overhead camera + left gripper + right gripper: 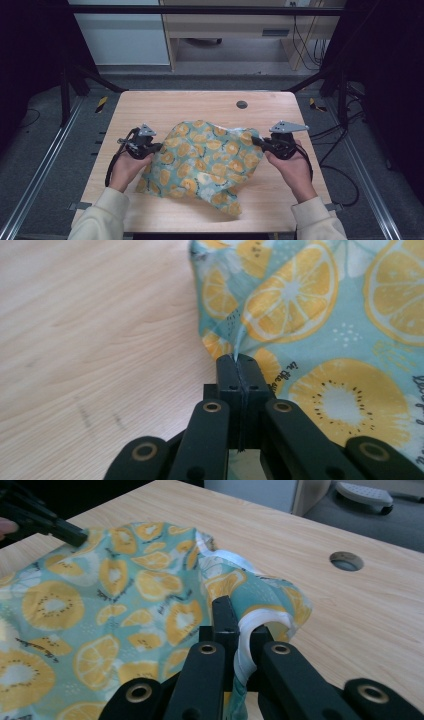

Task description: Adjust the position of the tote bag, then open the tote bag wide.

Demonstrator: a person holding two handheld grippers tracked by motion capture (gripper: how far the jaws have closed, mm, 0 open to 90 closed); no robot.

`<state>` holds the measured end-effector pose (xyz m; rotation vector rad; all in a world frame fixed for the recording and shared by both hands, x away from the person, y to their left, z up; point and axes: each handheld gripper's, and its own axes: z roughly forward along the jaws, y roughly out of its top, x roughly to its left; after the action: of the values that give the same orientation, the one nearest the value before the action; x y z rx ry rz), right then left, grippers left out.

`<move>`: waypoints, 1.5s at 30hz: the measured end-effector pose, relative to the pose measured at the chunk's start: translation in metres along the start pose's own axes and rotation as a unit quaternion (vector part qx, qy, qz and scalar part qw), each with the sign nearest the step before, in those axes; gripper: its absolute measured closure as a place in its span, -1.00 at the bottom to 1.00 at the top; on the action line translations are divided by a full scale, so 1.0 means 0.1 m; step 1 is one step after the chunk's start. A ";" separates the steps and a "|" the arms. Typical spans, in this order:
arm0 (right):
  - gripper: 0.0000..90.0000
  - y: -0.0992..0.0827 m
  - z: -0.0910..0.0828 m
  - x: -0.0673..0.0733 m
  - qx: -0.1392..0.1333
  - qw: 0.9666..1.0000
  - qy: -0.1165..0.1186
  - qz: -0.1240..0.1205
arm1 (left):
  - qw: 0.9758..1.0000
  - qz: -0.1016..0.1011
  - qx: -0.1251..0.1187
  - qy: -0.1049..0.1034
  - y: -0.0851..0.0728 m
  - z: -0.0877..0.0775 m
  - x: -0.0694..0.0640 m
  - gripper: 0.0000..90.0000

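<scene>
Two grippers are clamped on one cloth [205, 162], a teal sheet printed with orange and lemon slices, which is spread rumpled over the middle of the tabletop [150, 107]. The left gripper [159, 147] is seen at the cloth's left edge; in the left gripper view its jaws are pressed together with a thin pinch of the cloth's edge [239, 347] caught between the tips. The right gripper [256, 141] is seen at the cloth's right edge; in the right gripper view a bunched fold with a white hem [250, 630] is trapped between its closed jaws. Between the two grip points the cloth is raised slightly off the tabletop and is draped, with its near corner lying flat toward the person's side. A round cable hole [241, 104] is seen beyond the cloth's far edge, well apart from it. Each gripper is held by one hand [127, 167], with cream sleeves [100, 215] coming in below the cloth.
</scene>
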<state>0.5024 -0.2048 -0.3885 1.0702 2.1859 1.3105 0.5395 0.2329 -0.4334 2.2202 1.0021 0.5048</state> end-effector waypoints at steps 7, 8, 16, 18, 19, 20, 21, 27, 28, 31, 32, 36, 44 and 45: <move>1.00 0.05 -0.17 -0.09 -0.008 1.000 -0.022 -0.003 | 0.999 -0.002 -0.025 0.027 -0.06 -0.24 0.02 1.00; 1.00 0.05 -0.19 -0.11 -0.010 1.000 -0.026 -0.003 | 0.999 -0.002 -0.030 0.030 -0.08 -0.29 0.02 1.00; 1.00 0.07 -0.20 -0.13 -0.013 0.999 -0.033 -0.002 | 0.999 -0.001 -0.037 0.032 -0.12 -0.39 0.03 1.00; 1.00 0.08 -0.20 -0.13 -0.015 0.999 -0.033 -0.002 | 0.999 -0.003 -0.041 0.033 -0.13 -0.42 0.03 1.00; 1.00 0.09 -0.20 -0.12 -0.017 0.999 -0.032 -0.003 | 0.999 -0.002 -0.043 0.033 -0.14 -0.43 0.03 1.00; 1.00 0.10 -0.20 -0.12 -0.019 0.999 -0.031 -0.005 | 0.998 -0.002 -0.044 0.034 -0.15 -0.45 0.03 1.00; 1.00 0.11 -0.20 -0.11 -0.021 0.999 -0.030 -0.004 | 0.998 -0.001 -0.044 0.034 -0.15 -0.46 0.03 1.00; 1.00 0.16 -0.22 -0.08 -0.031 0.999 -0.028 -0.011 | 0.998 -0.003 -0.053 0.036 -0.17 -0.55 0.03 1.00; 1.00 0.17 -0.23 -0.07 -0.035 0.999 -0.028 -0.014 | 0.998 -0.003 -0.057 0.037 -0.18 -0.57 0.03 1.00; 1.00 0.17 -0.26 -0.05 -0.041 0.999 -0.027 -0.014 | 0.997 0.000 -0.065 0.040 -0.18 -0.63 0.01 1.00; 1.00 0.17 -0.27 -0.05 -0.043 0.999 -0.026 -0.015 | 0.997 0.000 -0.067 0.041 -0.19 -0.65 0.00 1.00; 1.00 0.17 -0.31 -0.02 -0.047 0.998 -0.024 -0.018 | 0.997 0.005 -0.071 0.042 -0.20 -0.71 -0.02 1.00; 1.00 0.15 -0.35 0.00 -0.054 0.998 -0.023 -0.016 | 0.996 0.009 -0.084 0.044 -0.22 -0.80 -0.07 1.00; 1.00 0.15 -0.36 0.00 -0.054 0.998 -0.024 -0.016 | 0.995 0.009 -0.086 0.043 -0.23 -0.81 -0.08 1.00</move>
<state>0.4851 -0.2218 -0.3578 1.0100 2.0638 1.3583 0.4762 0.2700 -0.3912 2.0711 0.9468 0.6750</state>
